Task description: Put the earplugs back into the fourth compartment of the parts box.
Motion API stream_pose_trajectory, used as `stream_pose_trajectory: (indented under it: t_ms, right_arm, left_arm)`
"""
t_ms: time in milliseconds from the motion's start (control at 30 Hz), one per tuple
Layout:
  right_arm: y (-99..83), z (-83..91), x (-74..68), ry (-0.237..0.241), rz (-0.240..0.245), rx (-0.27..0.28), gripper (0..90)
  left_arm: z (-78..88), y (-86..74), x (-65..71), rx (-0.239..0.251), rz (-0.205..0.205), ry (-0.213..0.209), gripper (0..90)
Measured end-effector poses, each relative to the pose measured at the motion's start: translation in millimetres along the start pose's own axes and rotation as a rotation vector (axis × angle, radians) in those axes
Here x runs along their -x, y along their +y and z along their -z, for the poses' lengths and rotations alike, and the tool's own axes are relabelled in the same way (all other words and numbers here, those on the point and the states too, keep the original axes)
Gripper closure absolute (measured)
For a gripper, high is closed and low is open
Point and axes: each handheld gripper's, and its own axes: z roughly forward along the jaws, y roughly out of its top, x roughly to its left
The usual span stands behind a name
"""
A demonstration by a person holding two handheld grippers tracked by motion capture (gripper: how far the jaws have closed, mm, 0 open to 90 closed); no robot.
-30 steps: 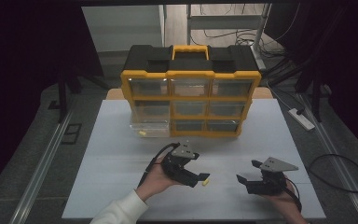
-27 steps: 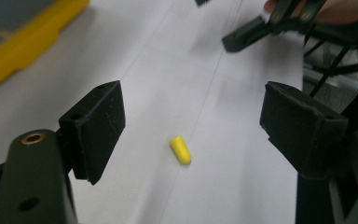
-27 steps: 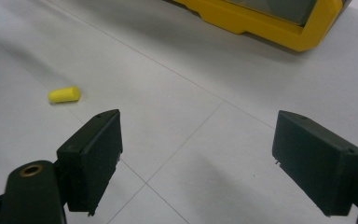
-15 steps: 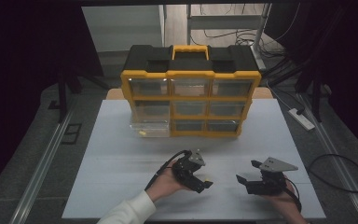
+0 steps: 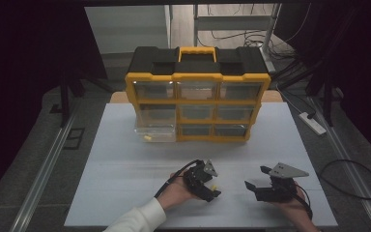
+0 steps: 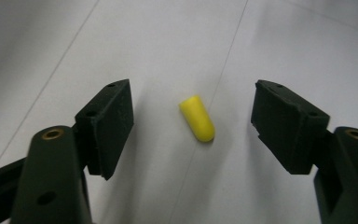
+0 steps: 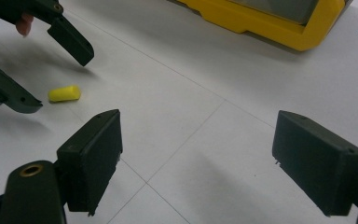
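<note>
A small yellow foam earplug [image 6: 197,118] lies on the white table [image 5: 125,164]. My left gripper [image 5: 211,189] hangs low over it with a jaw on each side. The jaws have just been closing, but both pads [image 6: 112,121] still stand clear of the earplug. In the right gripper view the earplug [image 7: 64,93] lies between the left gripper's jaws [image 7: 60,81] at the upper left. My right gripper [image 5: 256,178] rests open near the table's front right, with nothing between its fingers [image 7: 198,149].
A yellow and black drawer organiser [image 5: 198,96] stands at the back of the table. Its lower left clear drawer [image 5: 154,133] is pulled out, with a small yellow piece inside. A cable trails from each gripper.
My left gripper has come down towards the table and a little to the right, over the earplug. The right gripper has stayed put.
</note>
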Motion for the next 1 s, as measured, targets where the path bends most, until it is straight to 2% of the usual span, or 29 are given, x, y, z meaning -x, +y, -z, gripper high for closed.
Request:
stream_pose_trajectory:
  t_ms: [333,533,733,1000]
  right_arm:
    - [-0.1,0.0,0.2,0.0,-0.001,-0.003,16.7]
    - [0.1,0.8,1.4,-0.006,-0.006,0.001,16.7]
    - [-0.1,0.2,0.9,-0.005,-0.004,-0.005,16.7]
    - [-0.1,0.2,0.8,-0.006,-0.004,-0.005,16.7]
  left_arm:
    - [-3.6,-0.4,-2.7,-0.019,-0.003,0.012,37.2]
    - [-2.1,-1.0,-2.5,-0.016,-0.011,0.015,54.1]
    - [-1.5,-1.0,-2.3,-0.016,-0.008,-0.018,77.8]
    - [0.9,-1.1,-1.5,0.004,-0.01,-0.031,79.5]
